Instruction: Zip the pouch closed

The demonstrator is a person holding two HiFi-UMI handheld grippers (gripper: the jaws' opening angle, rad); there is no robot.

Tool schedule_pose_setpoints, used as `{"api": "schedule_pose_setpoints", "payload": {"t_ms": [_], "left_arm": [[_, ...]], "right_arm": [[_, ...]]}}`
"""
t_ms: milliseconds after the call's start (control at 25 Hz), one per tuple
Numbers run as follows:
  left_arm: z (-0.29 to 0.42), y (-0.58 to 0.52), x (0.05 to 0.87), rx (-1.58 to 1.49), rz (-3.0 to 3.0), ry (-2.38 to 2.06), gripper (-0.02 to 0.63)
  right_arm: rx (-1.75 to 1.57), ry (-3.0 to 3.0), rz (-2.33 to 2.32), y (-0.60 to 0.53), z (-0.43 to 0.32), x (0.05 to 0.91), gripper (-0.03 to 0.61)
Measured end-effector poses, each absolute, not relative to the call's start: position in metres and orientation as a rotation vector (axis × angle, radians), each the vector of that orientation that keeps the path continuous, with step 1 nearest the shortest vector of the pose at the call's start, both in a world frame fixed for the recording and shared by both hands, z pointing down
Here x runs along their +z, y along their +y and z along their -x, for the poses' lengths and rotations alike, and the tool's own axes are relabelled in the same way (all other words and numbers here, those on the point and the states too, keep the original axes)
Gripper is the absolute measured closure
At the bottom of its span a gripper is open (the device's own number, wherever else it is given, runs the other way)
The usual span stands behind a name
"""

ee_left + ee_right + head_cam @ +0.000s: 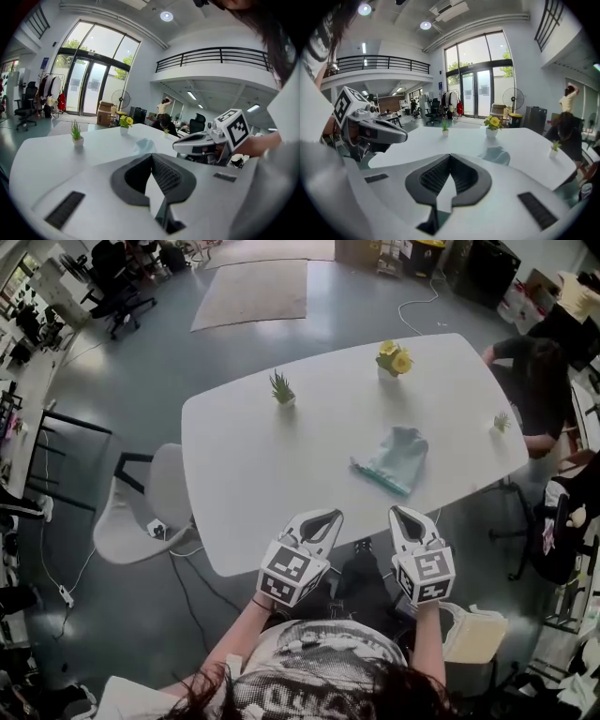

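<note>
A pale teal pouch (395, 458) lies flat on the white table (272, 465), right of its middle; its zipper edge faces the near side. It shows small beyond the jaws in the left gripper view (143, 145) and in the right gripper view (496, 154). My left gripper (329, 516) hovers over the table's near edge, shut and empty, well short of the pouch. My right gripper (397, 511) is beside it, also shut and empty, nearer the pouch but apart from it.
A small green plant (281, 388), a pot of yellow flowers (394, 358) and a tiny plant (502, 421) stand on the table. A seated person (539, 381) is at the right end. A white chair (141, 507) stands at the left.
</note>
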State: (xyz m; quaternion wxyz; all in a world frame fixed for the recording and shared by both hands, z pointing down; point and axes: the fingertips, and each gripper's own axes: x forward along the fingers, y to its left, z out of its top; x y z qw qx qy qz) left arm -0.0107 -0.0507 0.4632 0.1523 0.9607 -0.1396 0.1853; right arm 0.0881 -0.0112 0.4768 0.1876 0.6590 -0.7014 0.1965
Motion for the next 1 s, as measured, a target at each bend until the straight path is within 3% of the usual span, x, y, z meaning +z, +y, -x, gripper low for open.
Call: {"api": "schedule_pose_setpoints", "payload": {"t_ms": [320,640,1000], "left_arm": [[-0.021,-0.083,0.481,0.535,-2.699,-0.650,0.603],[-0.049,-0.103,0.509,0.632,-2.588,-0.818,0.603],[-0.048,-0.121,0.544,0.836,-2.563,-0.941,0.603]], "right_arm": [[0.612,-2.006,-1.570,-0.067,-0.135,0.543,0.542],[0.707,-1.975,-1.245,-0.100,-0.156,0.622,0.448],[0.581,-2.059,-0.873,-0.114,-0.151,0.652,0.426]]}}
